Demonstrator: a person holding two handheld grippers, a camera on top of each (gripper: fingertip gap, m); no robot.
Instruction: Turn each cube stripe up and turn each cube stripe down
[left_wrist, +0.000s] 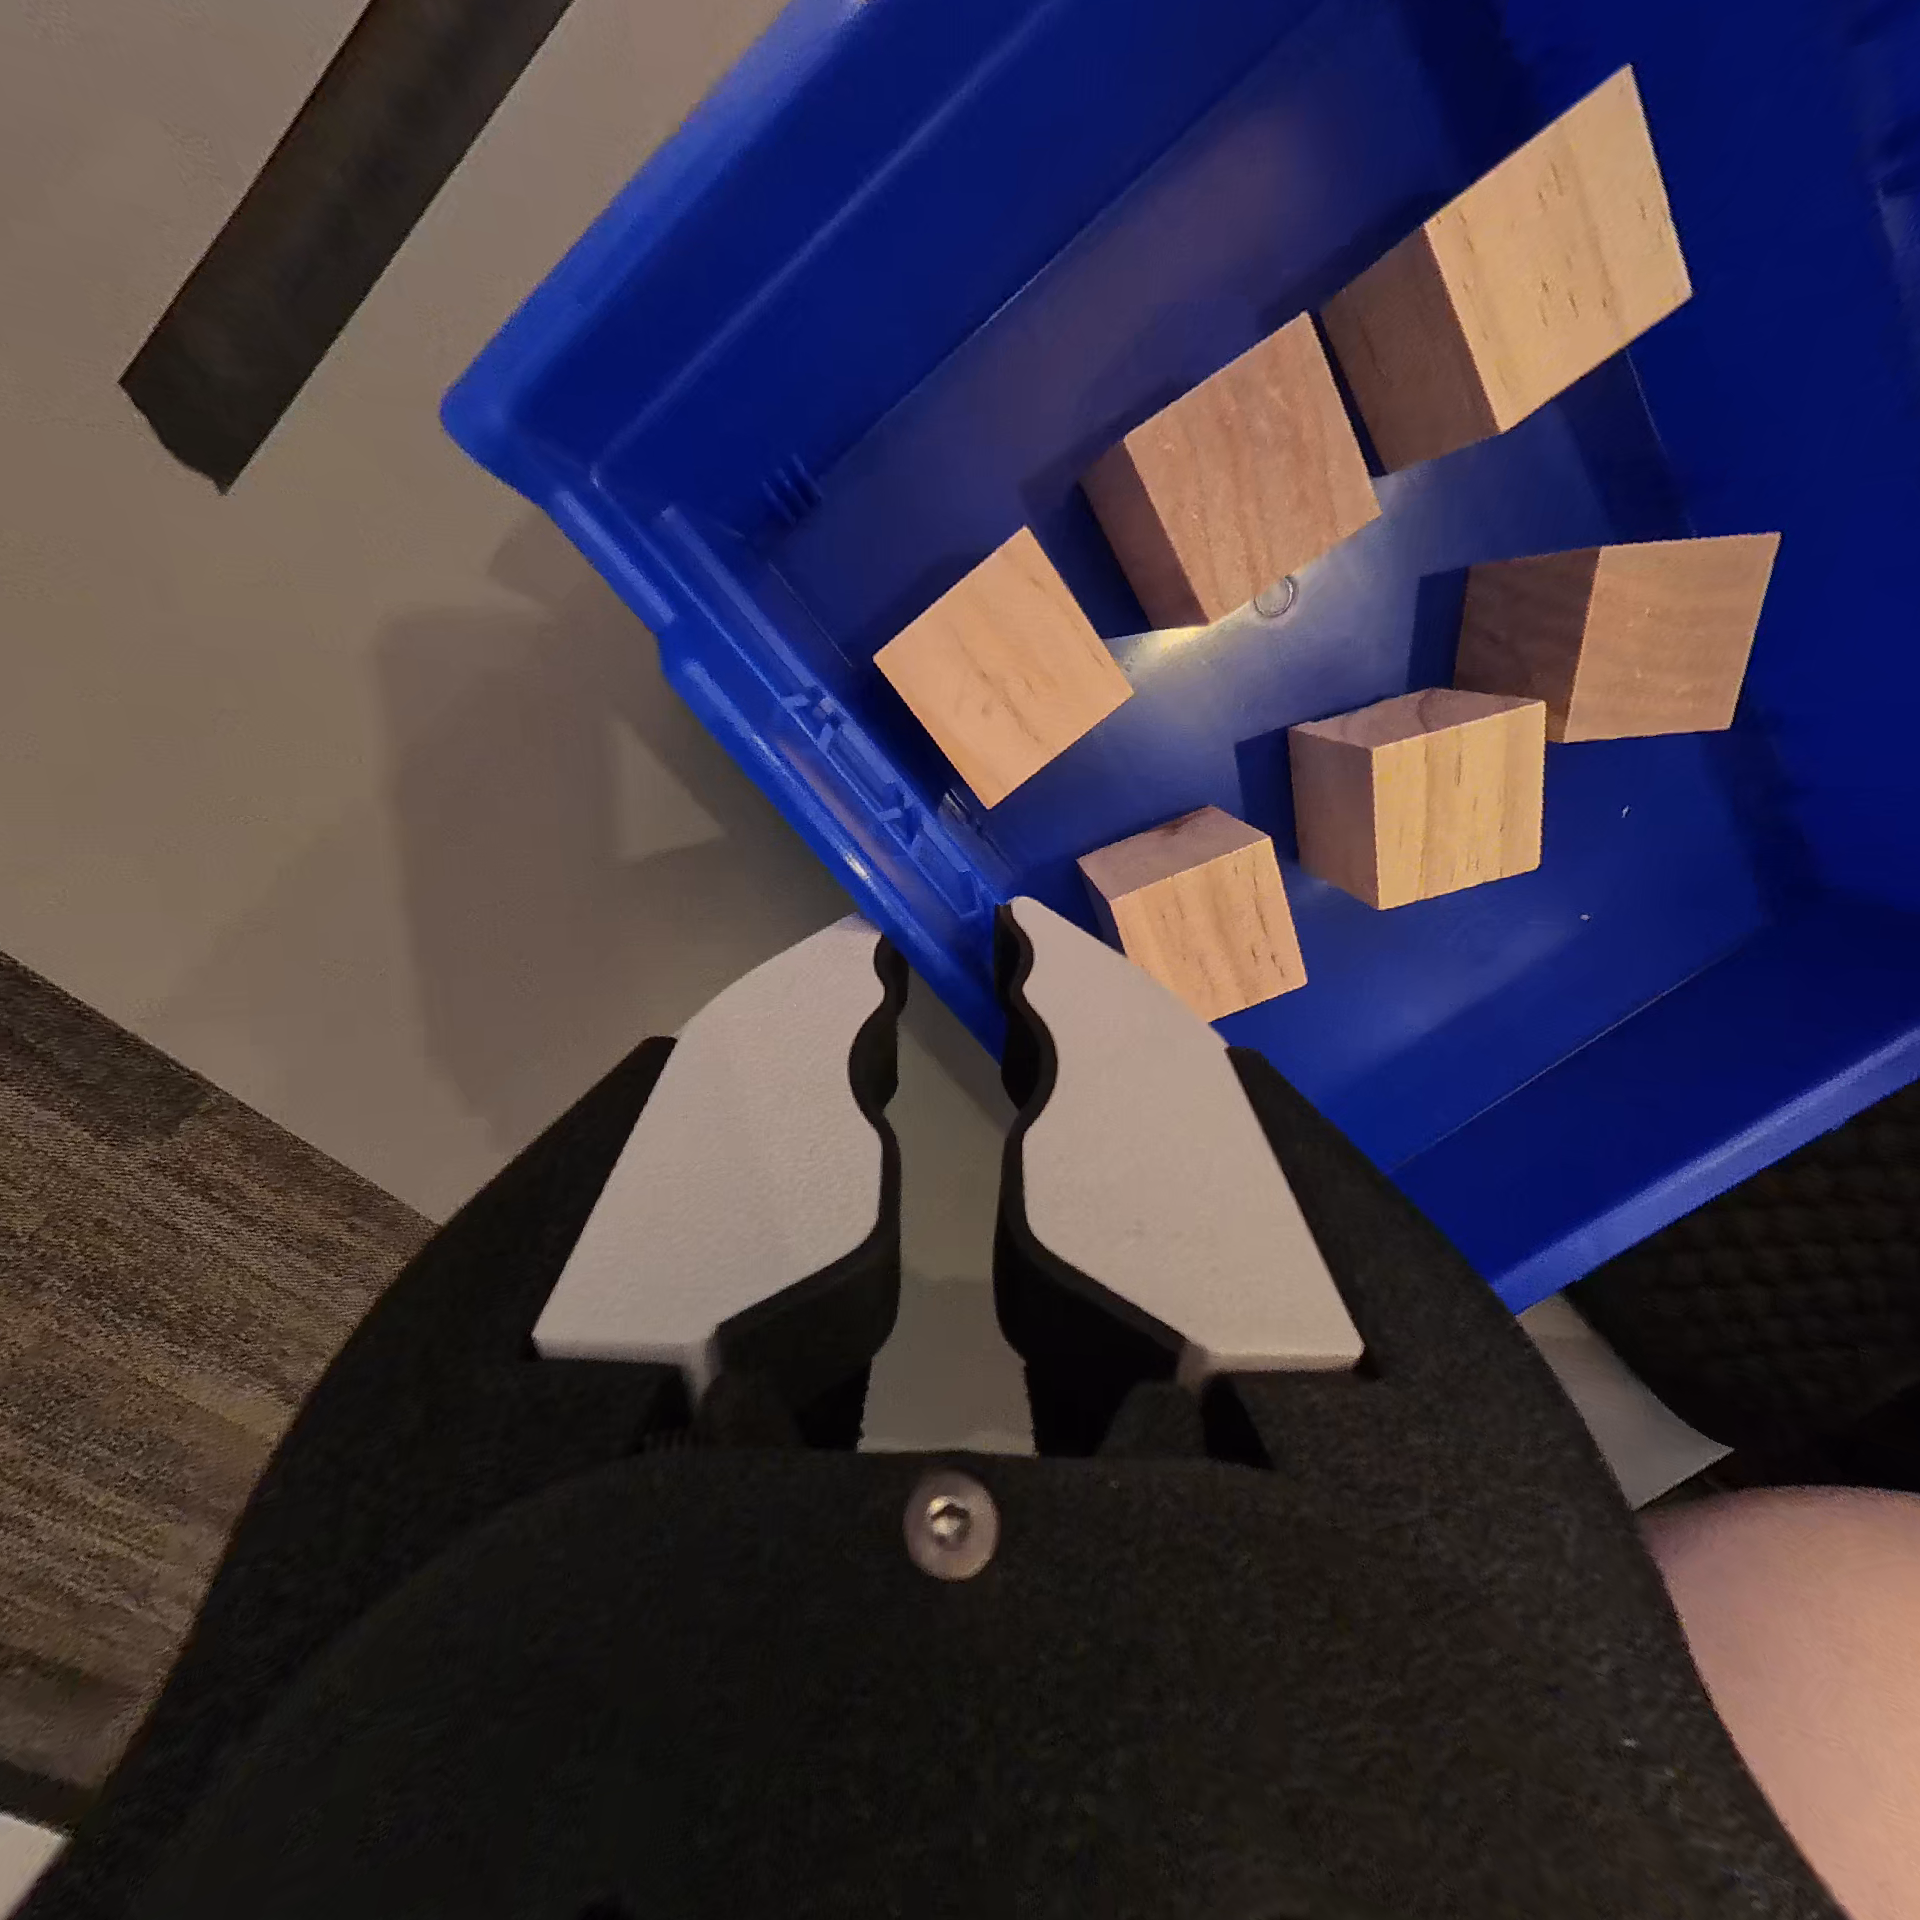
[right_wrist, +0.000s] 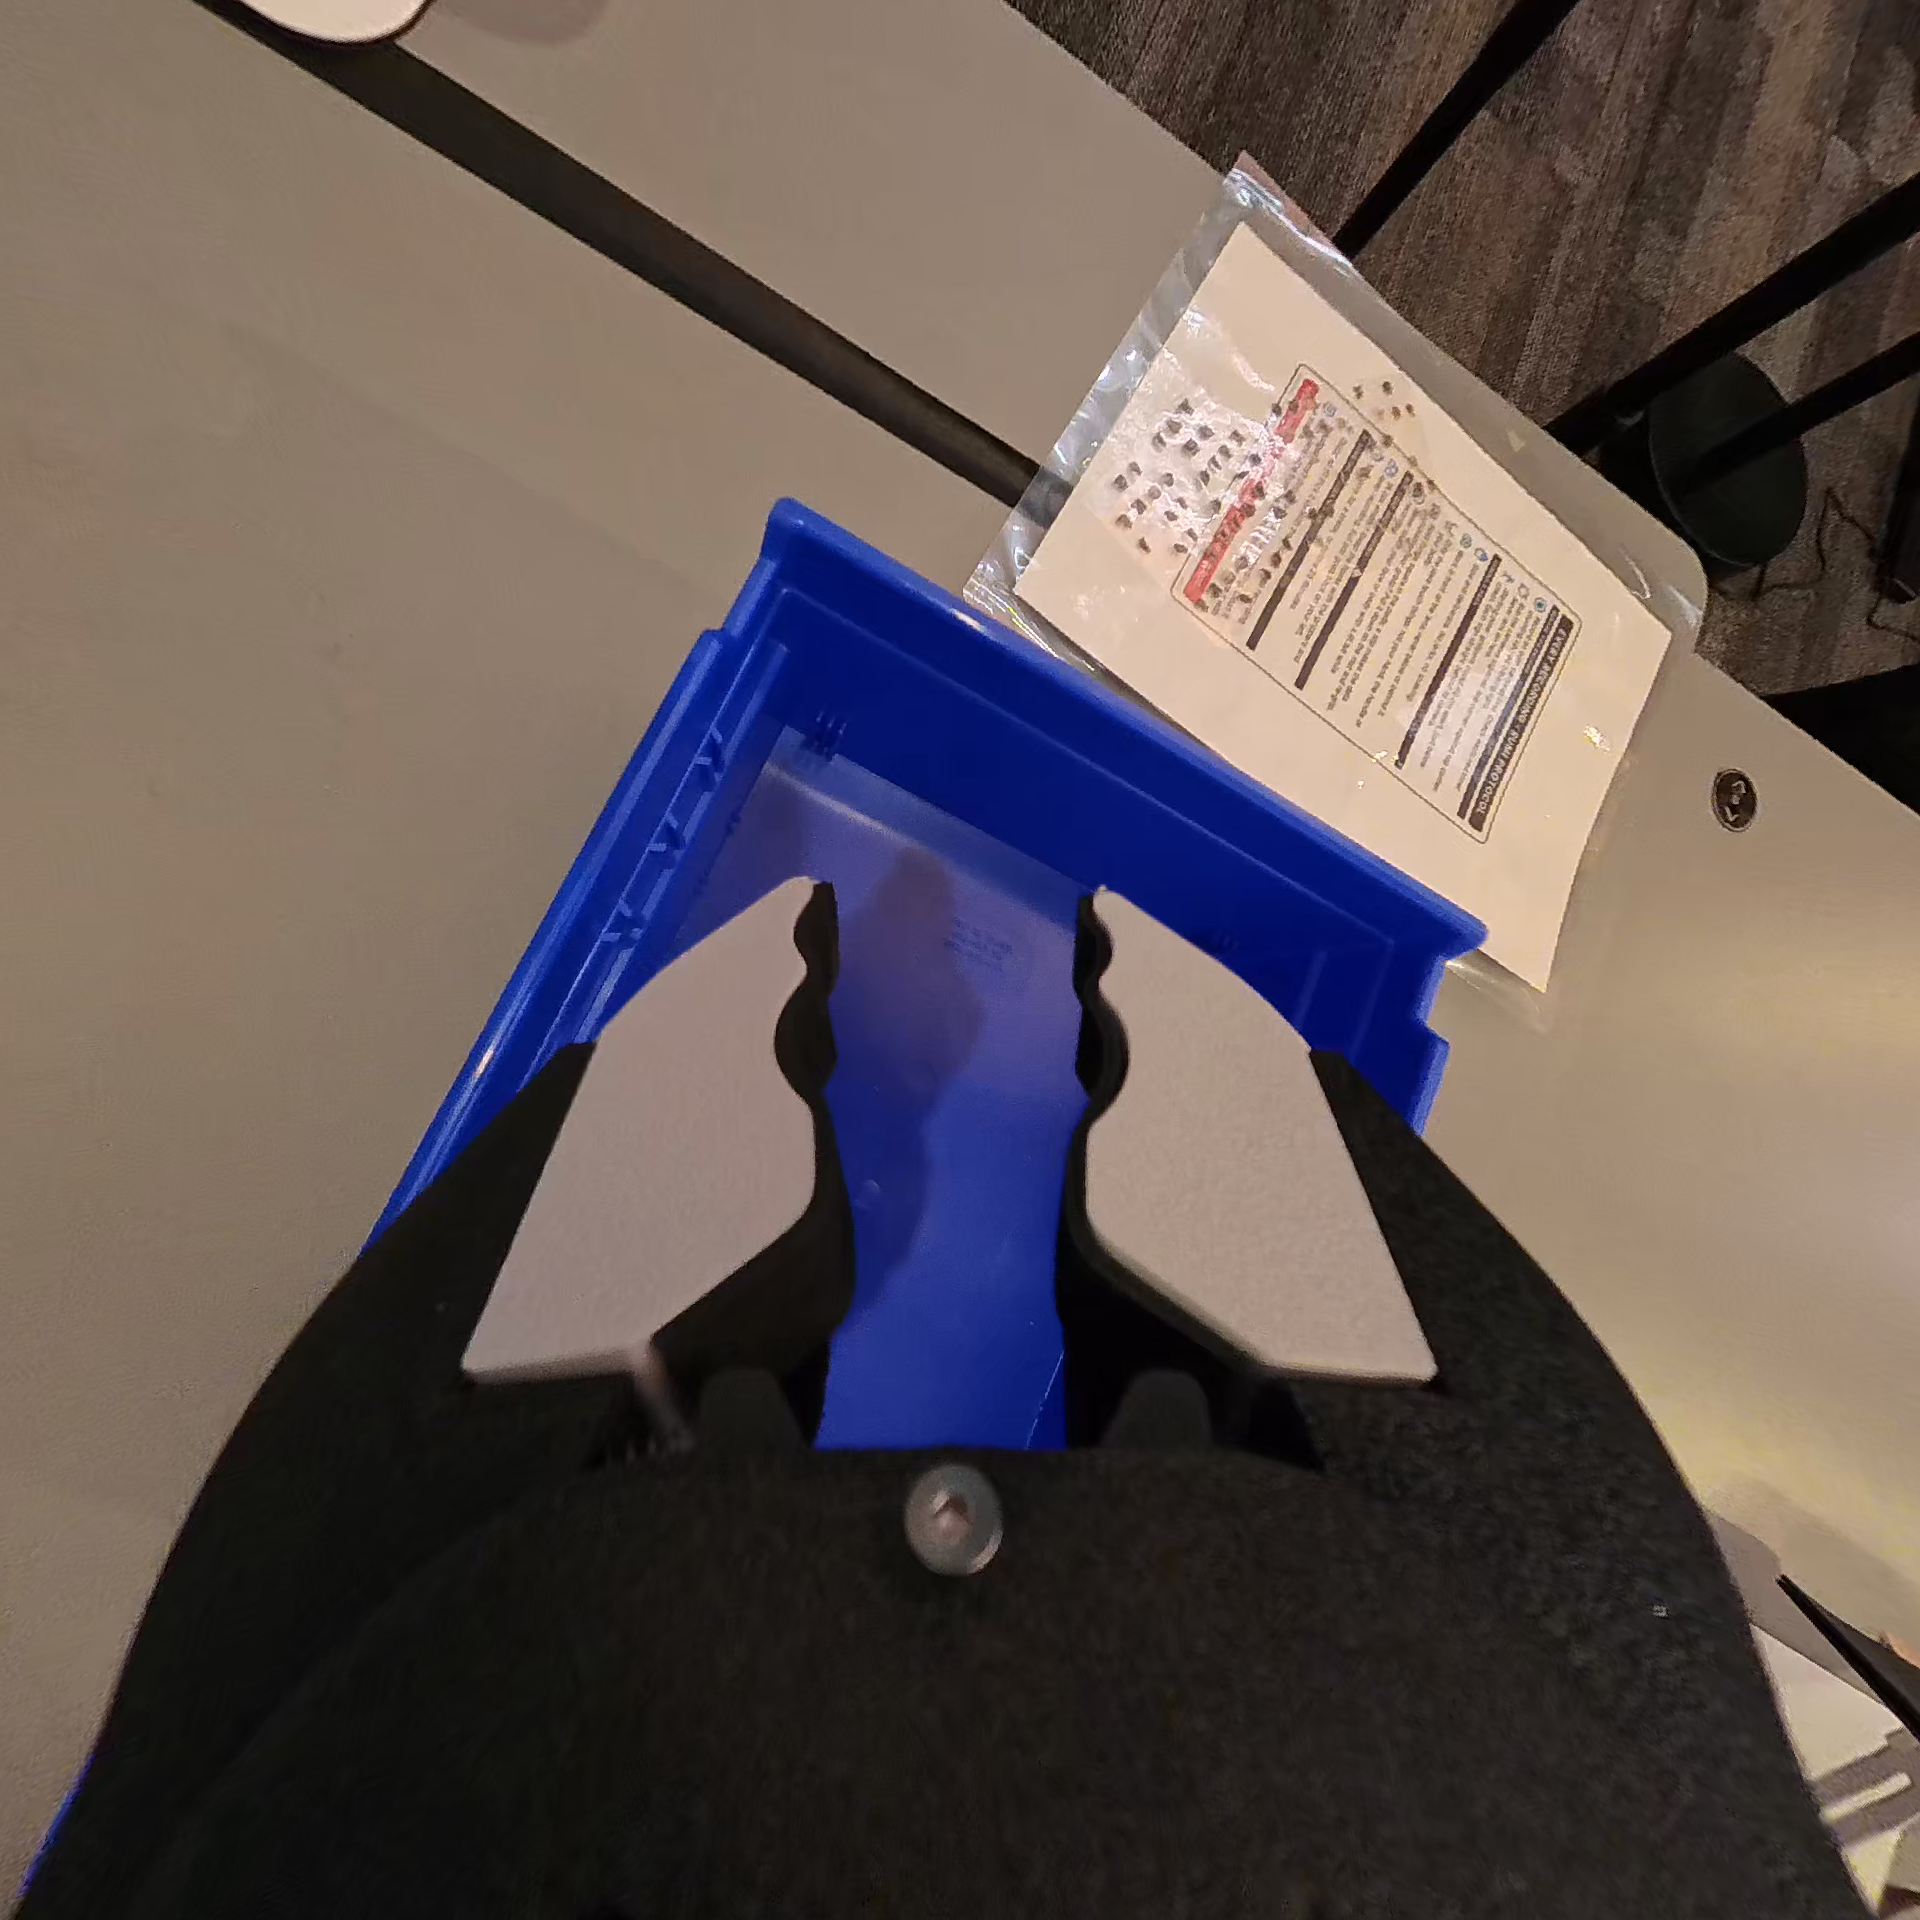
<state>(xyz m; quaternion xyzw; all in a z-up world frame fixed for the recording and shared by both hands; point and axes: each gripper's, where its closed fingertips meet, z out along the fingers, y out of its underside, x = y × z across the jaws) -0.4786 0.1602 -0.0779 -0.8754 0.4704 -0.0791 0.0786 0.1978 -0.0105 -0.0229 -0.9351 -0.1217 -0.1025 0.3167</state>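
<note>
1. Six plain wooden cubes lie loose on the floor of an open blue plastic bin (left_wrist: 727, 343) standing on a pale grey desk (left_wrist: 260, 727). No stripe shows on any face the left wrist view catches.
2. Left gripper (left_wrist: 945, 935): jaws parted only narrowly, holding nothing. It hovers just over the bin's near rim, tips at the wall's edge.
3. Nearest piece to it is the small wooden cube by the near wall (left_wrist: 1195, 914), just right of the fingertips, inside the bin. A second cube (left_wrist: 1003, 665) sits further along the same wall; the other four are toward the bin's middle and far side.
4. Right gripper (right_wrist: 951, 904): jaws moderately open, empty, over a bare corner of the bin floor. No cube appears in its view.
5. Judgement: the left gripper is better placed for the next pick; it would need to open wider and shift right past the rim.
6. A bagged printed sheet (right_wrist: 1351, 623) lies at the desk edge beyond the bin.
</note>
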